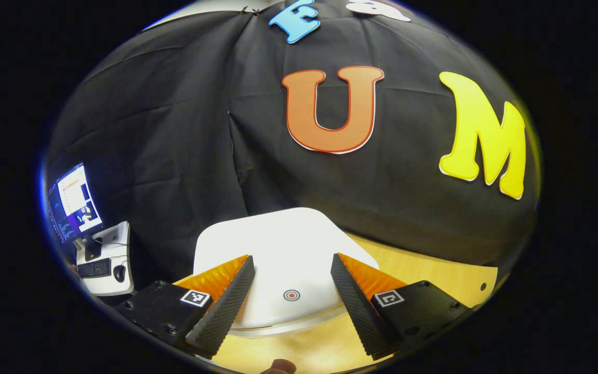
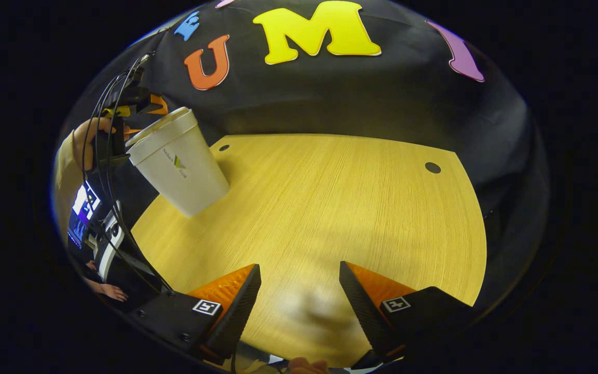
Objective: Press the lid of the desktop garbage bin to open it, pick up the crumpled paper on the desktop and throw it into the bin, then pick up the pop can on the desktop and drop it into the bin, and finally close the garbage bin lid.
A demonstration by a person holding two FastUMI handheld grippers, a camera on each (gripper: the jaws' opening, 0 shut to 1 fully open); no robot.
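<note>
The white desktop garbage bin (image 2: 179, 161) stands on the wooden table (image 2: 330, 208) at the far left of the right gripper view, its lid down. In the left gripper view its white lid (image 1: 283, 254) lies right below and between my left gripper's fingers, with a small red target mark (image 1: 291, 295) near the front edge. My left gripper (image 1: 291, 296) is open just above the lid; whether it touches is unclear. That same left gripper (image 2: 122, 111), held by a hand, shows over the bin in the right gripper view. My right gripper (image 2: 299, 301) is open over bare table.
A side desk with a monitor (image 1: 73, 202), keyboard and mouse stands to the left beyond the table. Cables (image 2: 107, 171) hang from the left gripper beside the bin. The table has small round holes (image 2: 432, 168) near its far edge.
</note>
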